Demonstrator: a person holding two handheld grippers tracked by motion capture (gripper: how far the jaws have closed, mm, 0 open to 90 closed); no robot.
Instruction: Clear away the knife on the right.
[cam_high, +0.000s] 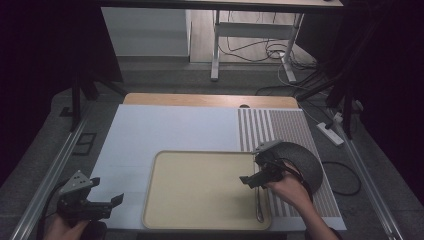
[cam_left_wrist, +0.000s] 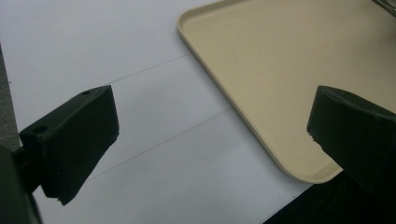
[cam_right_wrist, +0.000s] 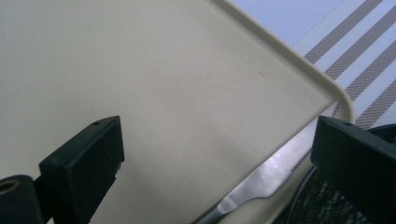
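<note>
A beige tray (cam_high: 200, 190) lies on the white table cover, near the front edge. A metal knife (cam_right_wrist: 261, 182) rests inside the tray along its right rim (cam_right_wrist: 299, 60); from above it appears as a thin line (cam_high: 259, 207). My right gripper (cam_high: 250, 171) hovers over the tray's right side, just above the knife. Its jaws (cam_right_wrist: 219, 158) are open, and the blade lies below the gap, free of both pads. My left gripper (cam_high: 107, 190) is at the front left over the white cover, open with nothing between its jaws (cam_left_wrist: 210, 135). The tray's corner (cam_left_wrist: 280, 70) lies to its right.
A dark round plate (cam_high: 305, 160) sits on a striped placemat (cam_high: 280, 130) right of the tray, close behind my right hand. The white cover (cam_high: 150, 135) spreads to the left and back. Desk legs and cables stand on the floor beyond the table.
</note>
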